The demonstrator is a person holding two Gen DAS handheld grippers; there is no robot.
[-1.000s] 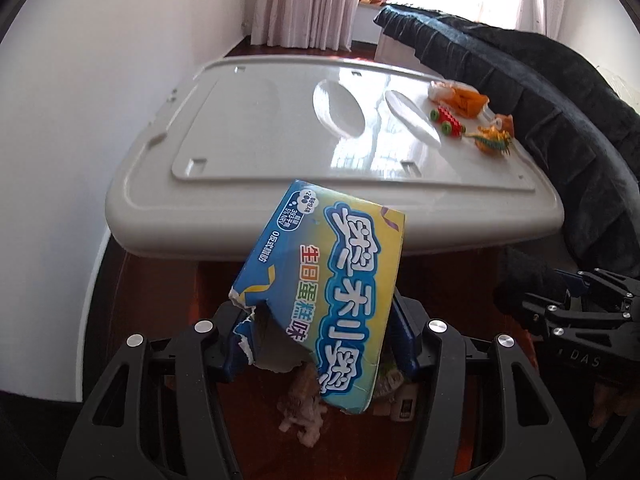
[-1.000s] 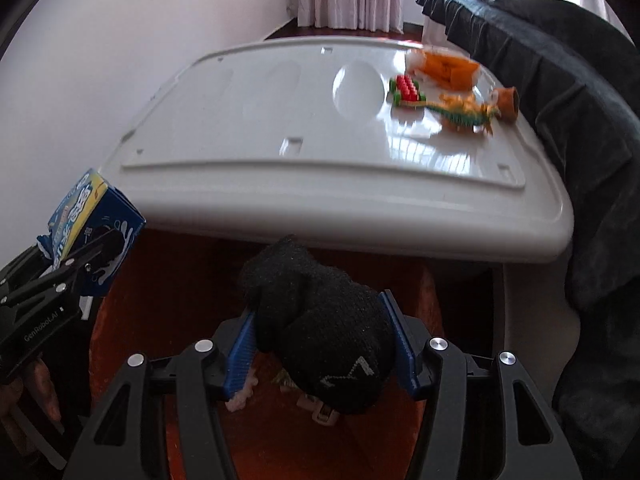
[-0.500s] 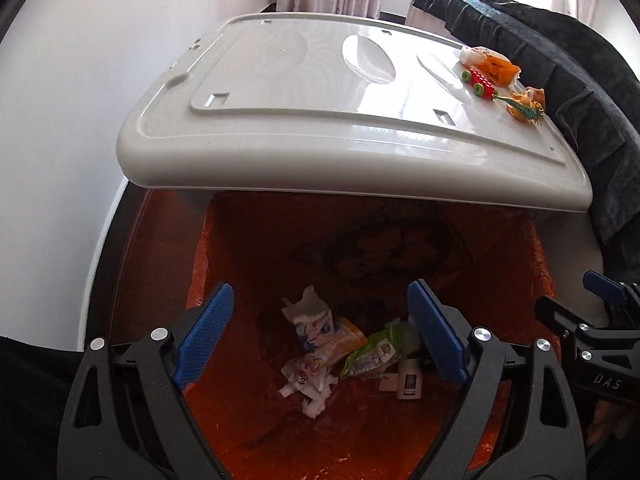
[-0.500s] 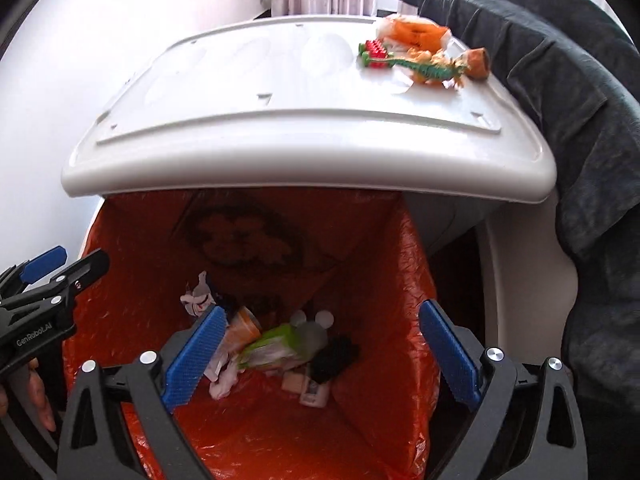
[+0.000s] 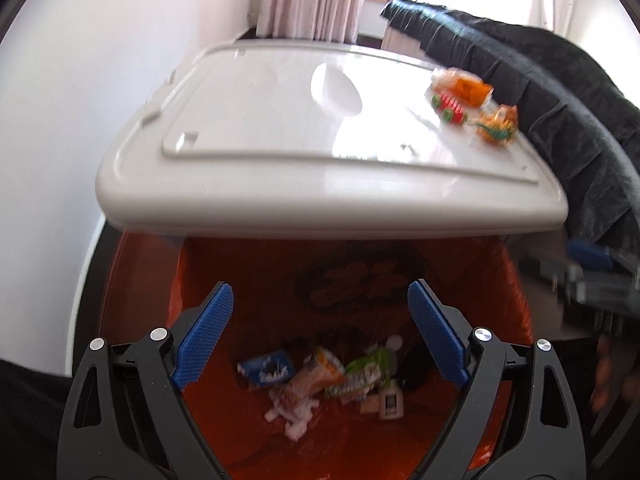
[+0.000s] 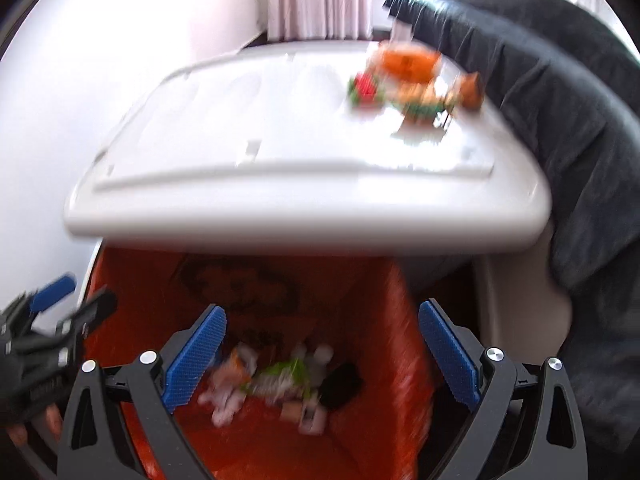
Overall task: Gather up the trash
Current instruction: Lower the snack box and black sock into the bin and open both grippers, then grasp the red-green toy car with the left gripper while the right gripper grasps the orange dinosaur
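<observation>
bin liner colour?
Orange plastic bin liner, with a dark printed logo on its back wall; clearest in the left wrist view.

Lid (image 5: 260, 120): glossy, smooth white plastic.
Bin liner (image 5: 248, 264): thin, shiny orange plastic film.
Finger pads (image 5: 206, 340): blue, fine-textured.
Cloth (image 5: 580, 112): dark, matt, fuzzy.

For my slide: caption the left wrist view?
Open left gripper above orange-lined trash bin holding crumpled wrappers, beside white plastic table.
</observation>
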